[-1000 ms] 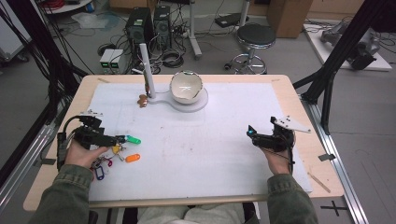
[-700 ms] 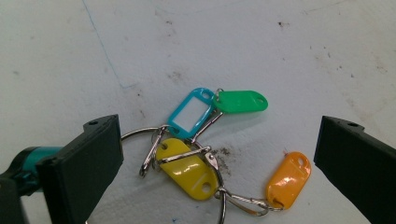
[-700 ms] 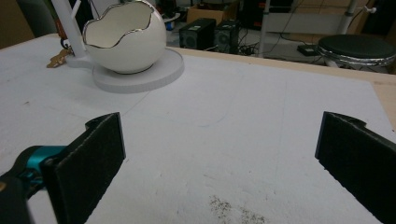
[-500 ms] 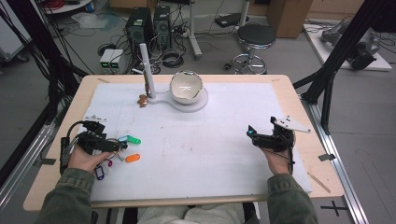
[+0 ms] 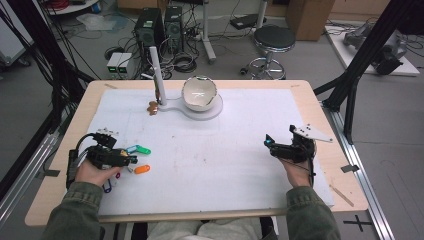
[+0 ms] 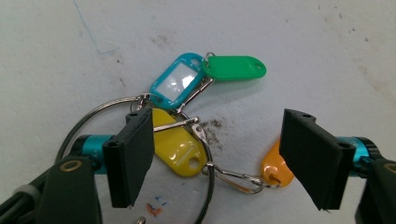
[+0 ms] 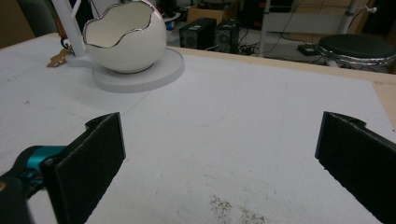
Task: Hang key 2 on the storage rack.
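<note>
A bunch of key tags on a metal ring lies on the white mat at the left. It holds a teal tag, a green tag, a yellow tag and an orange tag. My left gripper is open just above the bunch, one jaw over the ring by the yellow tag, the other over the orange tag. From the high view, the left gripper points right between the green tag and orange tag. My right gripper rests open and empty at the right.
A white egg-shaped bowl stands on a round white base at the back middle, beside an upright white post. A small brown object lies at the post's foot. The bowl is far ahead of the right gripper.
My left gripper has shifted slightly toward the near edge and right, settling over the key tags. The right gripper has stayed put.
</note>
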